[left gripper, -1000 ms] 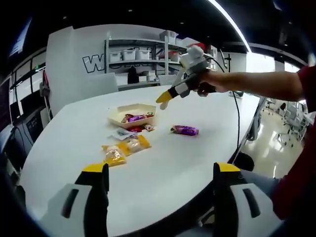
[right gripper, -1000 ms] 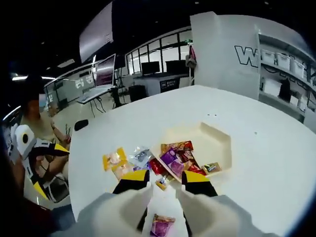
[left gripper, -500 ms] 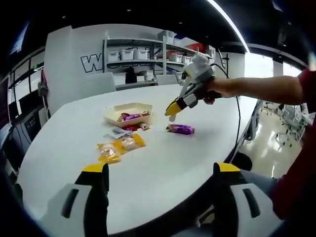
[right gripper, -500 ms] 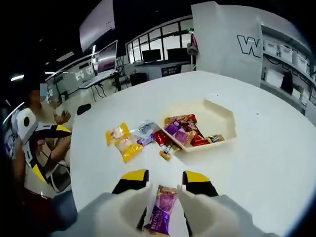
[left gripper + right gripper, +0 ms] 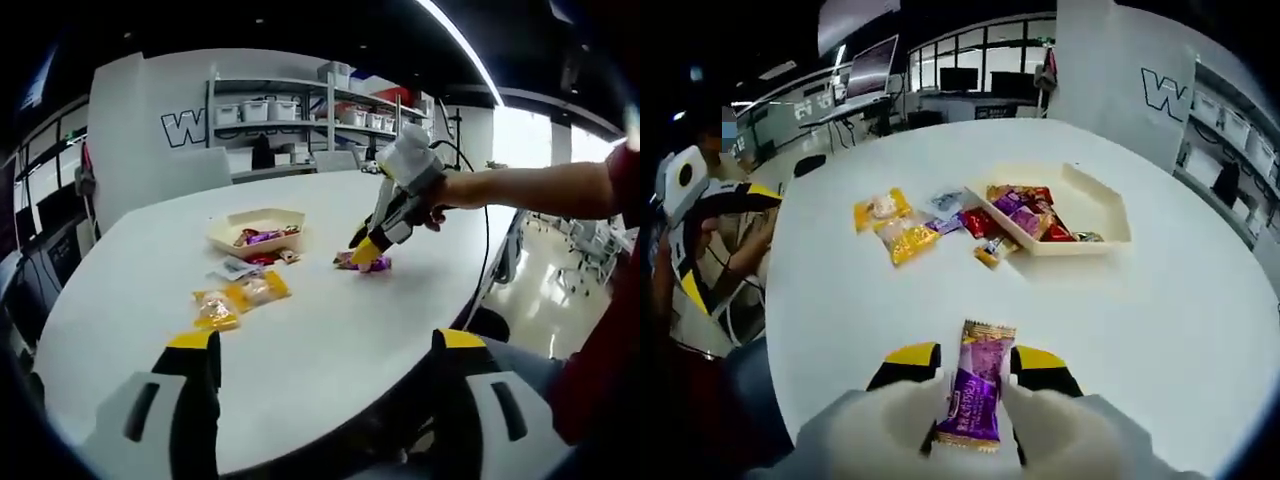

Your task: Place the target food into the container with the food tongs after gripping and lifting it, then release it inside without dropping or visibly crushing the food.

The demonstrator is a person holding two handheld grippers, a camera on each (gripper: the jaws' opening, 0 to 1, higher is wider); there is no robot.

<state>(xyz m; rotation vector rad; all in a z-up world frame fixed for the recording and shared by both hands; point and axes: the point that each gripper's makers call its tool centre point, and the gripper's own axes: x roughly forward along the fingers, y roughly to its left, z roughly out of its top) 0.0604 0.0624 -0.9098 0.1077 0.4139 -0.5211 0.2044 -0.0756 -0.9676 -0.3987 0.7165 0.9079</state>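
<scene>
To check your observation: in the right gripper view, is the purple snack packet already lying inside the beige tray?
No, the purple snack packet lies on the white table between the right claw's jaws, apart from the beige tray.

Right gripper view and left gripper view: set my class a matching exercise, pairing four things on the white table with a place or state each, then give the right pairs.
Things:
1. Purple wrapped snack bar
2. Beige cardboard tray
3. Yellow snack packet
4. Left gripper

Places or states:
A. Holds several wrapped snacks
B. Jaws wide apart, nothing between them
C. Between the right gripper's jaws, on the white table
D. Lies on the table outside the tray

Pairs: 1-C, 2-A, 3-D, 4-B
</scene>
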